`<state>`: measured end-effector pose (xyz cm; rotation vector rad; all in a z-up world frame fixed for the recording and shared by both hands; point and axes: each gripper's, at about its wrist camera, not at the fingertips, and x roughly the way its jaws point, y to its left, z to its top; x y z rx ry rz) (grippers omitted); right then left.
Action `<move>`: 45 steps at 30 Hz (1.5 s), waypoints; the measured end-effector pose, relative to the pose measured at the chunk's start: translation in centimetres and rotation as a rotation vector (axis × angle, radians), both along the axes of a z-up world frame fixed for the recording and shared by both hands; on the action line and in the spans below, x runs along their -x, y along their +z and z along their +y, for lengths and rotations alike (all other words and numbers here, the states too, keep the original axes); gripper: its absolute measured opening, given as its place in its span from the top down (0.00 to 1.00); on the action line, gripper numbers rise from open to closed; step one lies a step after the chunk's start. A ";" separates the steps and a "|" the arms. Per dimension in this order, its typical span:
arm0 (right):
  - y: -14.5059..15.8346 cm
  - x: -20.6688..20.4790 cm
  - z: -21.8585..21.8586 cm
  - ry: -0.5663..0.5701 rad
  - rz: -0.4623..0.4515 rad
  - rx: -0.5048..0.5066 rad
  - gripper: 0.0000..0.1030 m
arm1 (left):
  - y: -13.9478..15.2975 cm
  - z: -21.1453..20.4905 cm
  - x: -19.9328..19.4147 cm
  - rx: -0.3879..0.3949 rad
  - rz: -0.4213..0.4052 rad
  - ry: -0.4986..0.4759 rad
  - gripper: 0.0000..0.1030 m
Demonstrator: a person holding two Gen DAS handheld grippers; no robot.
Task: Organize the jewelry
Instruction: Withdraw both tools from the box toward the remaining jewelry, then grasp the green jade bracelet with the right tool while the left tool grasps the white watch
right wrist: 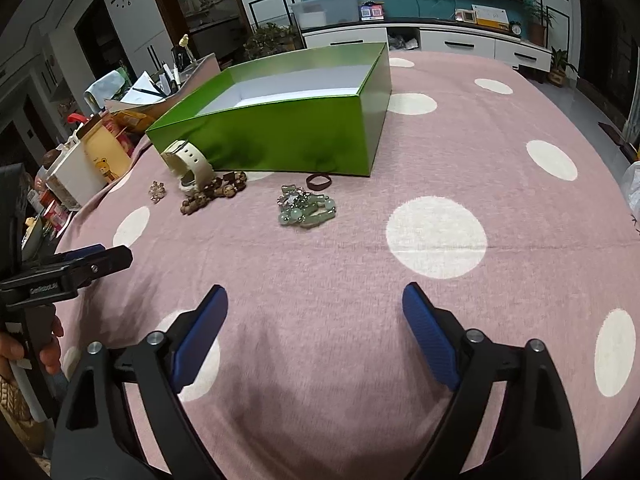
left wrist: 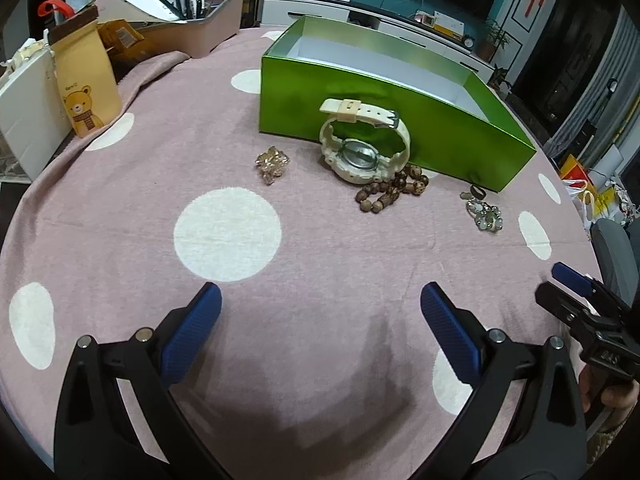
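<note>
Bear-printed paper bag (left wrist: 86,80) left of the green box (left wrist: 360,120); left gripper (left wrist: 320,320) and right gripper (right wrist: 315,322) both spread, empty, low over tabletop (left wrist: 200,152).

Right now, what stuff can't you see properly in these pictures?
- Green box floor: in both views its near wall hides most of it.
- Watch face: turned away in both views.
- Wooden beads: partly behind the watch in the left wrist view.
- Right tool: cut off by the left wrist view's edge.

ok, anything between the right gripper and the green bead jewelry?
Nothing. In the right wrist view, only bare pink dotted tablecloth lies between the open right gripper and the green bead jewelry.
</note>
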<state>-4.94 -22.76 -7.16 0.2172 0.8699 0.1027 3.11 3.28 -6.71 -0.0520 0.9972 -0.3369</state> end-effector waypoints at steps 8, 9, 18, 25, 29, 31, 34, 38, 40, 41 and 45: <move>0.1 -1.9 0.8 0.043 -0.015 0.031 0.36 | 0.1 0.1 -1.2 0.032 -0.011 -0.004 0.02; 0.1 -2.2 0.8 0.049 -0.017 0.036 0.38 | 0.1 0.1 -1.4 0.032 -0.014 0.003 0.02; -0.2 -5.0 1.9 0.094 -0.017 0.089 0.61 | 0.9 0.2 -3.9 0.028 -0.060 0.045 0.02; -0.7 -6.9 2.8 0.126 -0.021 0.160 0.82 | 1.5 -1.1 -5.8 -0.003 -0.110 0.028 0.06; -0.6 -7.1 2.9 0.138 -0.030 0.187 0.93 | 1.5 -1.8 -6.8 -0.029 -0.129 0.013 0.12; -0.5 -6.8 2.6 0.136 -0.038 0.156 0.93 | 1.4 -2.0 -7.3 -0.040 -0.135 0.008 0.18; 0.1 -6.0 1.7 0.118 -0.057 0.074 0.93 | 1.0 -2.4 -8.0 -0.057 -0.130 0.002 0.26; 1.7 -4.9 0.3 0.095 -0.102 -0.059 0.93 | 0.5 -3.1 -8.7 -0.085 -0.139 -0.010 0.31; 2.2 -4.3 -0.4 0.093 -0.124 -0.122 0.93 | 0.4 -3.6 -9.0 -0.102 -0.147 -0.017 0.39; 2.3 -4.1 -0.4 0.093 -0.129 -0.138 0.93 | 0.3 -3.7 -9.1 -0.106 -0.148 -0.021 0.41; 2.4 -3.5 -0.9 0.078 -0.124 -0.161 0.93 | 0.0 -4.4 -9.7 -0.112 -0.146 -0.029 0.50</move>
